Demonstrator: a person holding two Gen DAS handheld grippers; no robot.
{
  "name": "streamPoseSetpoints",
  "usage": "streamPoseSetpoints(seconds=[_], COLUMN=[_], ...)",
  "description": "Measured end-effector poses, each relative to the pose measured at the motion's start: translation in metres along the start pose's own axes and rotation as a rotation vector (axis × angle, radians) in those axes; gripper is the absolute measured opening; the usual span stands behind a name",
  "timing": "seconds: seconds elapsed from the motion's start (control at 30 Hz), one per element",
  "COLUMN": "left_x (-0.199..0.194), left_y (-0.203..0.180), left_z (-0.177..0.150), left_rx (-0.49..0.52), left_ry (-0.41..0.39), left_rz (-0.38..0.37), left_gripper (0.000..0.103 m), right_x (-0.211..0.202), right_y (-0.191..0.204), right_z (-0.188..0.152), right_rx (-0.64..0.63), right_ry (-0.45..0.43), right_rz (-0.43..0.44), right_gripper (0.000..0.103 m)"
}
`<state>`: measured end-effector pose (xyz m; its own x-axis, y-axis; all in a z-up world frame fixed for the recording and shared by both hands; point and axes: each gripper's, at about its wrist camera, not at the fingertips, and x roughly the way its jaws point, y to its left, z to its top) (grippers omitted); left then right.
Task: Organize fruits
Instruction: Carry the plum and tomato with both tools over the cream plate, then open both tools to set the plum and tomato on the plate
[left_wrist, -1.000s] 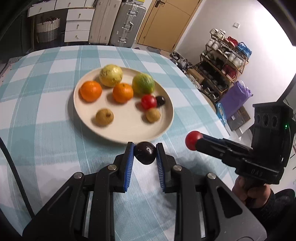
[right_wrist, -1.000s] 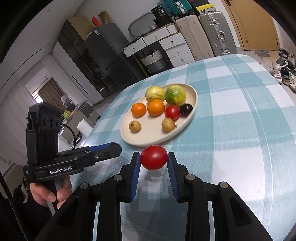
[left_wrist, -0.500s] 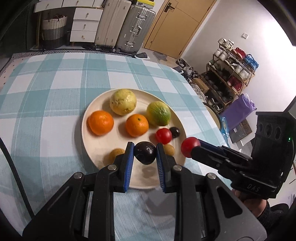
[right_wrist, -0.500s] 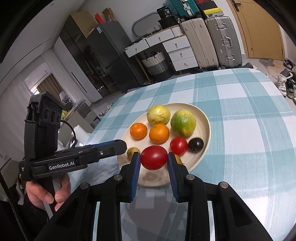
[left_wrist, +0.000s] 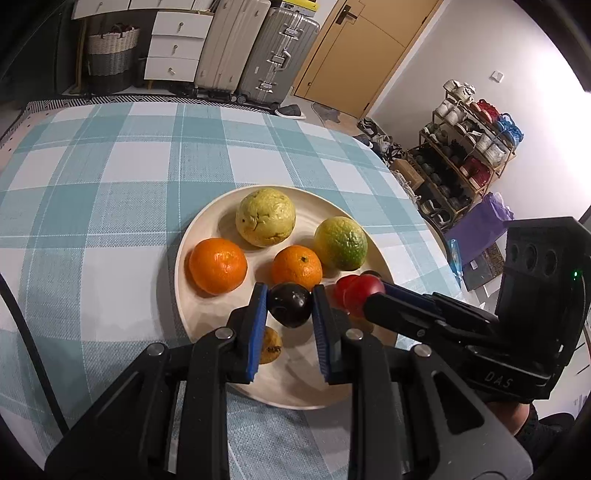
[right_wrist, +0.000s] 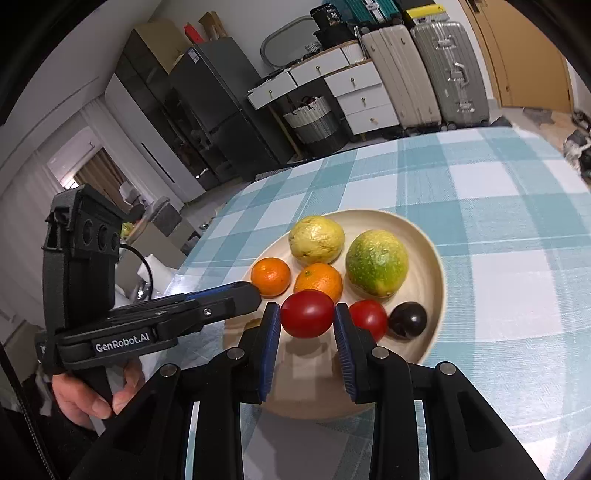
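- Left: our left gripper clamps a dark plum over the near part of the plate.
- Right: our right gripper pinches a red tomato above the same plate, beside another tomato.

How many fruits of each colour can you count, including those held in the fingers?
Orange: 2
Red: 2, one held
Dark purple: 2, one held
Brown: 2, one mostly hidden
Yellow: 1
Green: 1
Total: 10
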<state>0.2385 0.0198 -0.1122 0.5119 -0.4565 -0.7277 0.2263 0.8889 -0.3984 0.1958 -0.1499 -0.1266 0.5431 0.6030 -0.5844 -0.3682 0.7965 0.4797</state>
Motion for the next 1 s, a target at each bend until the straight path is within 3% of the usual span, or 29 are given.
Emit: streamPoseSetpoints(seconds=[0.4, 0.53, 1.0], left_x=[0.004, 0.002, -0.023], left_y=[0.003, 0.006, -0.011], left_z=[0.002, 0.004, -0.006], left_rx=[-0.016, -0.034, -0.022], left_ry=[-0.026, -0.035, -0.052], left_rz=[-0.003, -0.01, 0.015], left_gripper=[0.022, 0.028, 0.034], right_x=[0.011, 0.009, -0.033], right_y=[0.007, 0.006, 0.009], right_z=[0.001, 0.003, 0.003], right_rx=[-0.038, -0.042, -0.031], right_ry=[0.0, -0.019, -0.109], right_rz=[-0.031, -0.04, -0.073], right_gripper=[0.031, 0.052, 0.053])
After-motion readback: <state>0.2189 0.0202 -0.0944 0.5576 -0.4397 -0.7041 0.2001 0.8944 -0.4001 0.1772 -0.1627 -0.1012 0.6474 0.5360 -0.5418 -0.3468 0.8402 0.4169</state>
